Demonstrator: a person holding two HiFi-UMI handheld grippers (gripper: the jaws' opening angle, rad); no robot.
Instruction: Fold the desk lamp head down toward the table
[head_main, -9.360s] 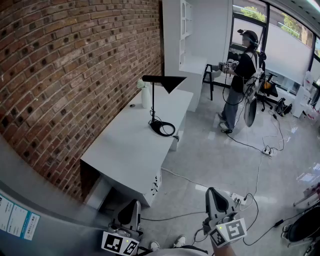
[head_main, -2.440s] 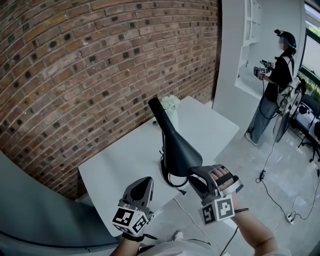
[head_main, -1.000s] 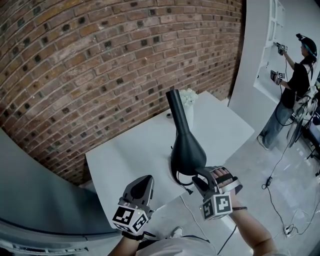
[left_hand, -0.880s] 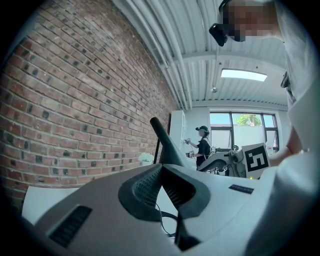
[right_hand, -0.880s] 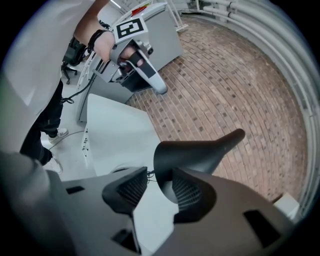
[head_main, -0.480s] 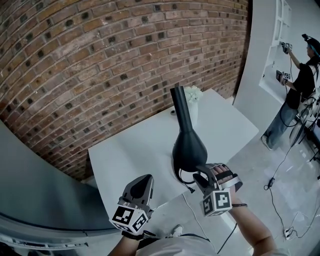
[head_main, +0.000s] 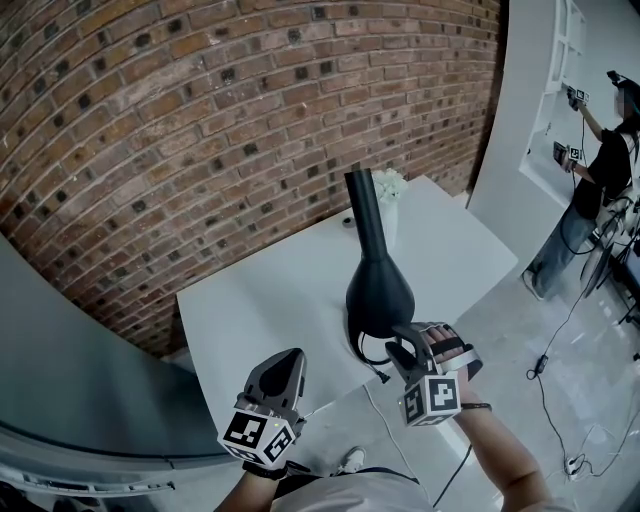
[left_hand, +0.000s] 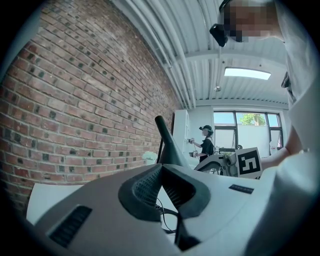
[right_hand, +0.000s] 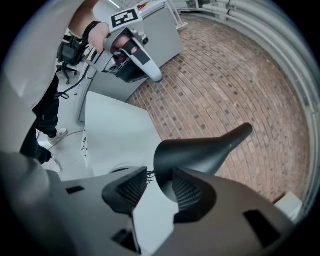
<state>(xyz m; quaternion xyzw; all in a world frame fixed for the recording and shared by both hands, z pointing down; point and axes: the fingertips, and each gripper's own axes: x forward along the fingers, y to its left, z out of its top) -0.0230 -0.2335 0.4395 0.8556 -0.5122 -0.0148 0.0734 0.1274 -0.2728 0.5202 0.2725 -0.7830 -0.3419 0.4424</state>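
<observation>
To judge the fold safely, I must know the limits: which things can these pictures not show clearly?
Lamp base: head view, mostly under the lamp head; left gripper view, behind the left gripper.
Vase of flowers: head view, partly behind the lamp's neck.
Far person: head view, too small for detail.

Left tool (head_main: 289, 358) closed, right tool (head_main: 398, 351) parted.

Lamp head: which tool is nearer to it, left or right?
Right. The right tool sits at the lamp head's wide rim, jaws apart around its edge. The left tool hangs clear of it, down to the left, jaws together.
</observation>
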